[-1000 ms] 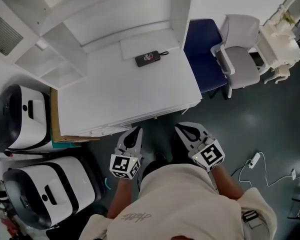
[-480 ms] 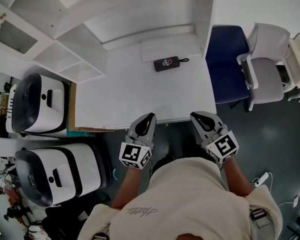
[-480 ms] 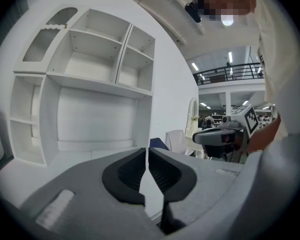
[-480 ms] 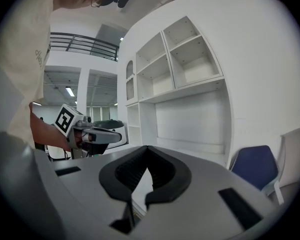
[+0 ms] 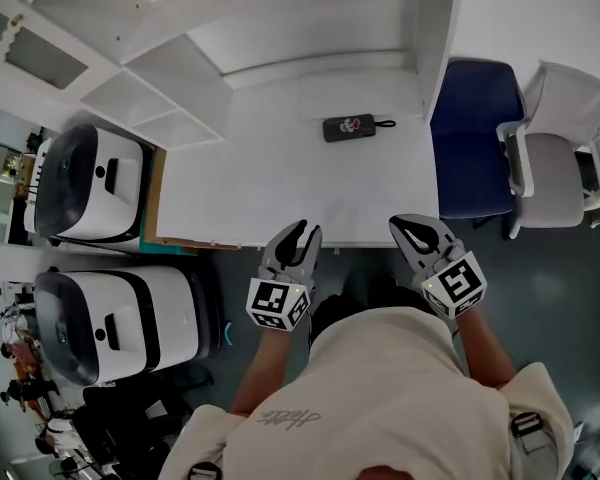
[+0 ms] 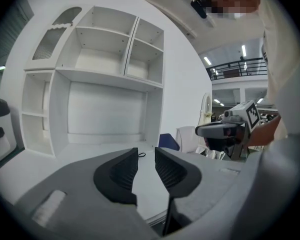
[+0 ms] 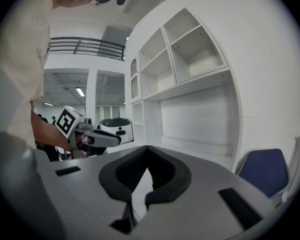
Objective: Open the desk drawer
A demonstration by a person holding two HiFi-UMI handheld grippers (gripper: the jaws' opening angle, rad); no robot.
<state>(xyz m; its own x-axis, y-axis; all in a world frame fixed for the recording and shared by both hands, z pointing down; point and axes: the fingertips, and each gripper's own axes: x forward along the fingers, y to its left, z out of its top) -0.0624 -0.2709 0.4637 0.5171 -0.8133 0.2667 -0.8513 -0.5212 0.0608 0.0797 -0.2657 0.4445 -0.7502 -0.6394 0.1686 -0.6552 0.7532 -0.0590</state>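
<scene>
The desk drawer [image 6: 153, 218] lies at 12 o'clock from me, tucked under the front edge of the white desk [image 5: 280, 168]. Only the left gripper view shows it, as a thin white stacked lip below the desk edge; I cannot tell how far out it stands. From the head view it is hidden beneath the top.

My left gripper [image 5: 307, 230] hovers at that edge. Its jaws have just been opening and now stand apart, with nothing between them but the desk top beyond. My right gripper [image 5: 400, 223] is at 1 o'clock beside it, jaw tips together and empty, as the right gripper view shows.

The head view alone shows a black pouch [image 5: 348, 127] far back on the desk, a blue chair [image 5: 470, 138] at 2 o'clock and white machines [image 5: 90, 183] at 9 o'clock. The gripper views show the empty shelves [image 6: 110, 49] above the desk.
</scene>
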